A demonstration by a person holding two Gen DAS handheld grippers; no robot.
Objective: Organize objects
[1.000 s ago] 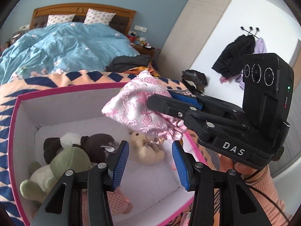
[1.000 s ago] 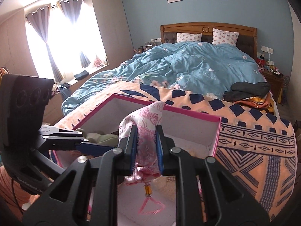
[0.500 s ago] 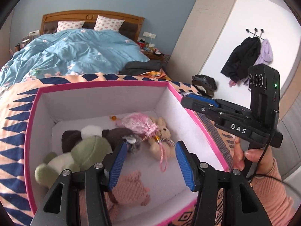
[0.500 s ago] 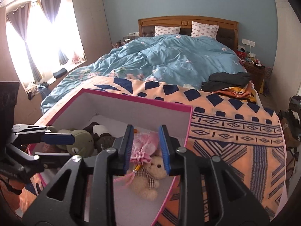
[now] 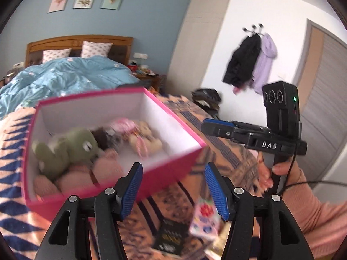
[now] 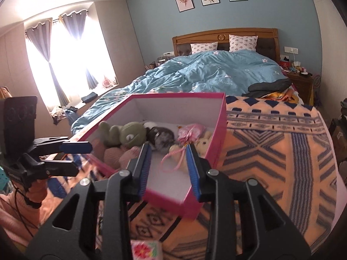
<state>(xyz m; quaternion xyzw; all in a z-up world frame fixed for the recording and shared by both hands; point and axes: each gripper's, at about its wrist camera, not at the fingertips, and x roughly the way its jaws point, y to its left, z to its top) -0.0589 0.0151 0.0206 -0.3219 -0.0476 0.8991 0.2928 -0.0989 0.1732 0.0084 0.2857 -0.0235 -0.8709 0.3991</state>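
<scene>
A pink box [image 5: 173,166] with white inside sits on the patterned blanket and shows in the right wrist view [image 6: 220,134] too. It holds a green plush [image 5: 71,147] [image 6: 130,134], a dark plush [image 6: 161,139], a cream bear [image 5: 149,139] and the pink satin pouch [image 6: 190,133] [image 5: 124,125]. My left gripper [image 5: 173,191] is open and empty, just in front of the box. My right gripper [image 6: 169,169] is open and empty over the box's near corner. A small floral card [image 5: 205,221] [image 6: 146,250] lies on the blanket below both grippers.
The orange and navy blanket [image 6: 271,151] covers the near end of the bed; a blue duvet [image 6: 212,75] lies beyond. A dark flat item [image 5: 171,236] lies beside the card. Coats [image 5: 251,62] hang on the right wall.
My right gripper opened and let the pink pouch drop into the box. Both grippers then drew back and up from the box, and the card came into view.
</scene>
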